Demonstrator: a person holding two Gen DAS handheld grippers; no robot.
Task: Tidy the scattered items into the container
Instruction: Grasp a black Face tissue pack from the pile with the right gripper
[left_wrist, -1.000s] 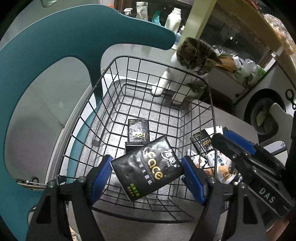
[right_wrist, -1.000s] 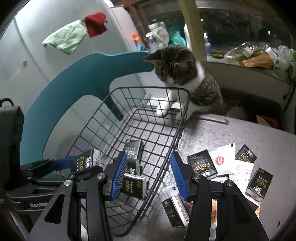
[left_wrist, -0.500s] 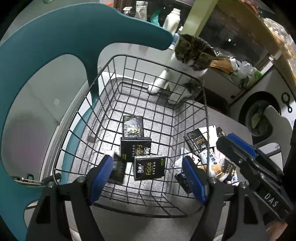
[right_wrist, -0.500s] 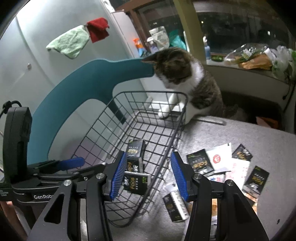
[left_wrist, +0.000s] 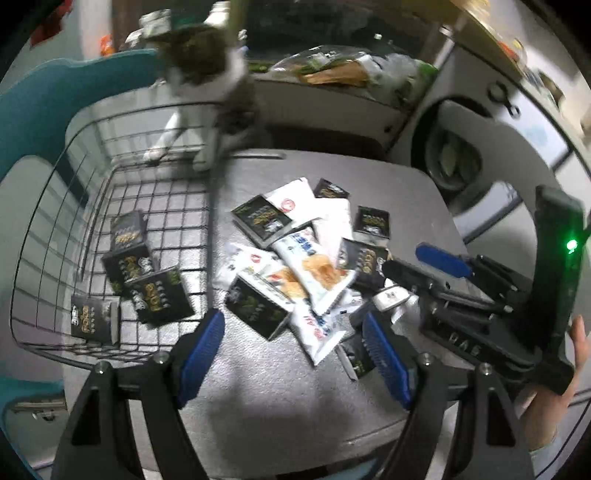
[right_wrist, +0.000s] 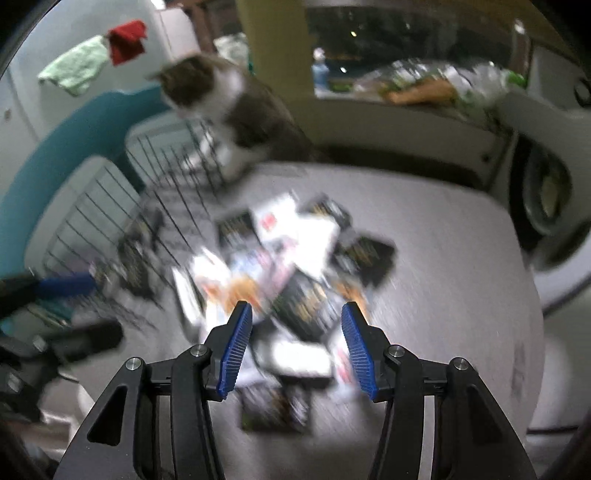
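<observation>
Left gripper (left_wrist: 293, 354) is seen spread wide, nothing held, low centre of the left wrist view. The pile of packets (left_wrist: 303, 258) is spread on the grey table (left_wrist: 406, 192) just above and between its blue pads. The wire basket (left_wrist: 44, 229) is placed at frame left, with four black packets (left_wrist: 147, 273) lying inside. A cat (left_wrist: 207, 74) is perched at the basket's far rim, upper left. Right gripper (right_wrist: 297, 345) is likewise parted and empty, bottom centre of its blurred view, with the pile framed directly above its pads. It is also seen at right of the left view.
</observation>
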